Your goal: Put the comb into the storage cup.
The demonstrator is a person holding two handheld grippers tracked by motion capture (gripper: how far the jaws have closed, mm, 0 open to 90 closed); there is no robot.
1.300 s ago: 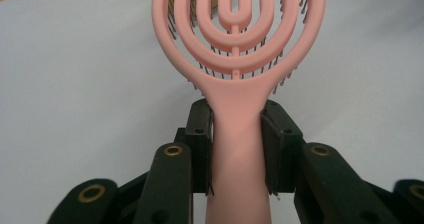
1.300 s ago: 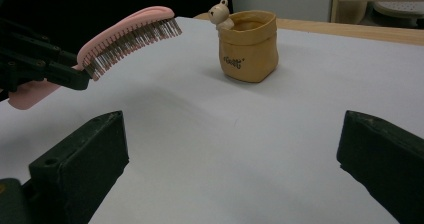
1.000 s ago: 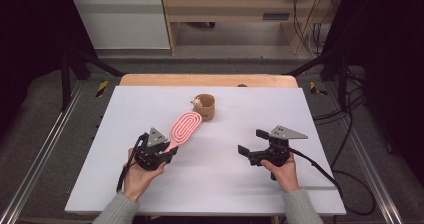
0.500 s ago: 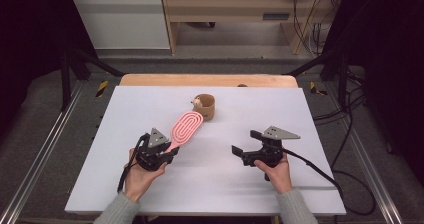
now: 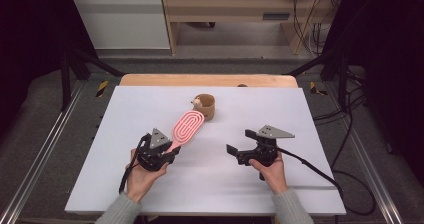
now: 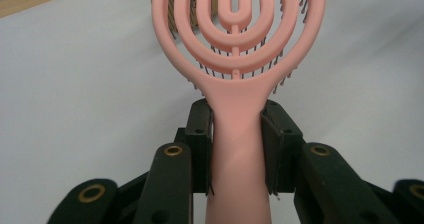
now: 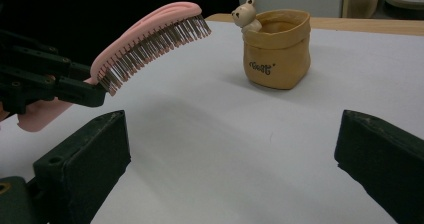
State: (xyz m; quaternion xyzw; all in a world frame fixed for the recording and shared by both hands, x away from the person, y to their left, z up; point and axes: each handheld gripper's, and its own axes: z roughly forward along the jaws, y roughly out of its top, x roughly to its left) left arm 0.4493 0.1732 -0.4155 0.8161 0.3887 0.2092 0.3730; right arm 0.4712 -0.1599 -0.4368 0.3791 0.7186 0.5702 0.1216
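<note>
A pink hairbrush (image 5: 188,126) with an oval looped head is held off the table, its handle (image 6: 235,154) clamped between the jaws of my left gripper (image 5: 170,148), which is shut on it. In the right gripper view the brush (image 7: 150,36) tilts upward with its bristles facing down, and the left gripper (image 7: 47,81) holds it at the left. My right gripper (image 5: 239,143) hovers at the table's right middle, open with nothing between its jaws (image 7: 230,174). A small tan pouch-like pot (image 5: 206,107) with a bear figure (image 7: 245,14) on its rim stands behind the brush head.
The white table top (image 5: 300,114) spreads wide around both grippers. A wooden strip (image 5: 210,80) runs along its far edge. Black frame bars and cables (image 5: 345,184) lie off the right side.
My right gripper has drifted a little to the left, toward the brush, still open. The left gripper and brush have barely moved.
</note>
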